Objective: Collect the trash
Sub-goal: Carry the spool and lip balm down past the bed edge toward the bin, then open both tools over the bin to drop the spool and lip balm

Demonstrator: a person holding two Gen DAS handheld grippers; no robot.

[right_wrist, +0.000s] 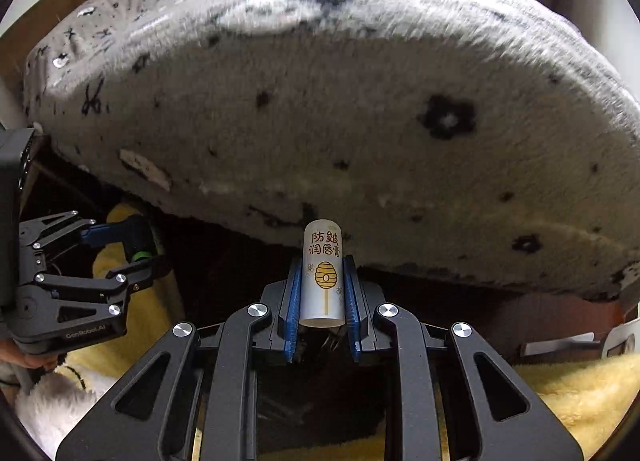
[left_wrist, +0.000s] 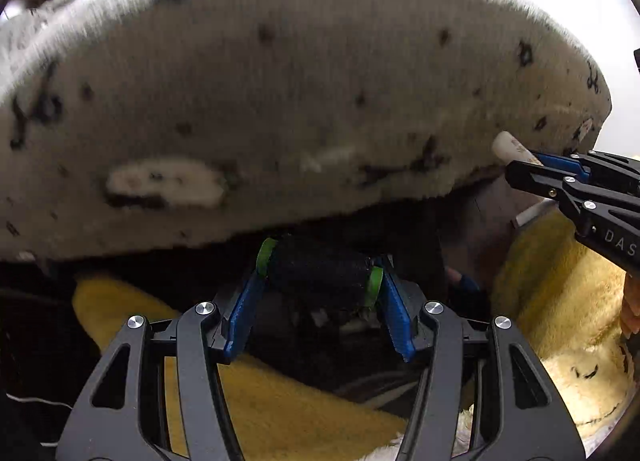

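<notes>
My left gripper (left_wrist: 318,275) is shut on a black cylinder with green ends (left_wrist: 316,273), held crosswise between the blue fingers. It also shows in the right wrist view (right_wrist: 136,249) at the left. My right gripper (right_wrist: 322,281) is shut on a white lip balm tube (right_wrist: 322,273) with a yellow beehive print, held upright. In the left wrist view the tube (left_wrist: 510,147) sticks out of the right gripper (left_wrist: 532,165) at the right edge. Both are held close under a large fluffy grey cushion (right_wrist: 340,109).
The grey cushion with black marks (left_wrist: 280,101) fills the upper view, close ahead. Yellow plush fabric (left_wrist: 280,413) lies below, also in the right wrist view (right_wrist: 580,393). A dark gap (right_wrist: 240,261) lies under the cushion. A white plush (right_wrist: 56,405) sits at the lower left.
</notes>
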